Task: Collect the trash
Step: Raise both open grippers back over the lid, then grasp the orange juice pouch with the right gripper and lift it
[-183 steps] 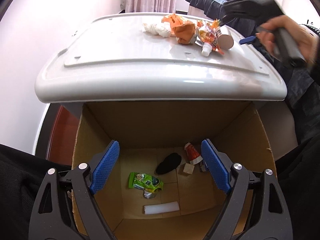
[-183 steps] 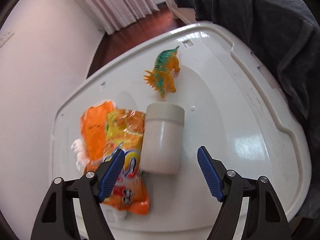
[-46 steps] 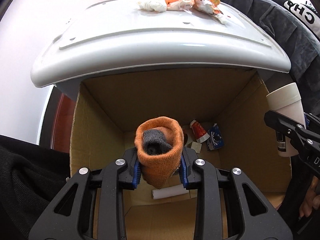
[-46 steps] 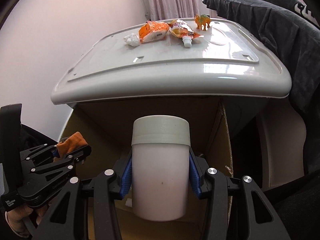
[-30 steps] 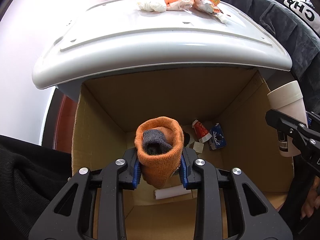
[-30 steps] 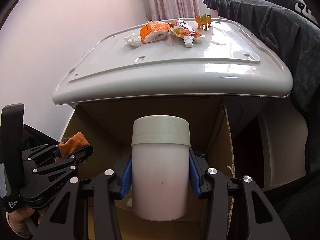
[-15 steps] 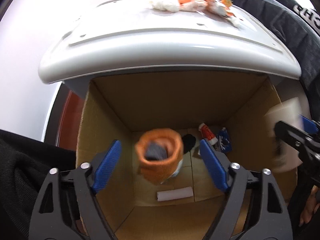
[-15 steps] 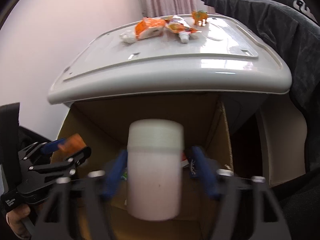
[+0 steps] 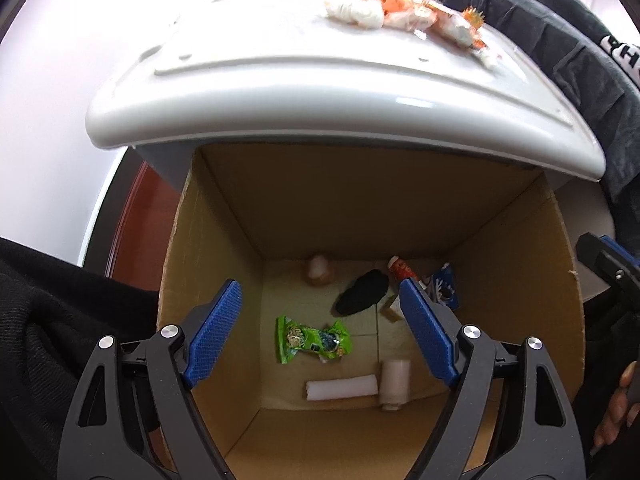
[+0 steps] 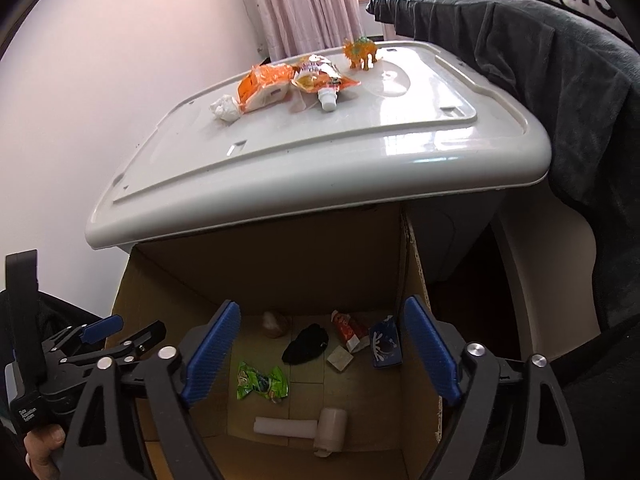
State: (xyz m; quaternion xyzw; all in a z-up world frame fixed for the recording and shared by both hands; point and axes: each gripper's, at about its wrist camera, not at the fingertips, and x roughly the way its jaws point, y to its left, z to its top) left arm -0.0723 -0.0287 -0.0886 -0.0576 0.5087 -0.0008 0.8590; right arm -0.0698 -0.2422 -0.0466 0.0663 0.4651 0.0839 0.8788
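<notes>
step: drop done; left claw [image 9: 320,330] spread and empty, right claw [image 10: 322,348] opening, empty, over cardboard box [image 9: 516,280].
next: fetch orange wrapper [image 10: 264,86] on far worktop [image 10: 360,152].

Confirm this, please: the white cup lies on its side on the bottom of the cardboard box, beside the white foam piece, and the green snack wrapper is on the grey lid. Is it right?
Not quite. The green snack wrapper is not on the grey lid; it lies on the bottom of the cardboard box, as the right wrist view shows. The white cup does lie on its side beside the white foam piece.
</notes>
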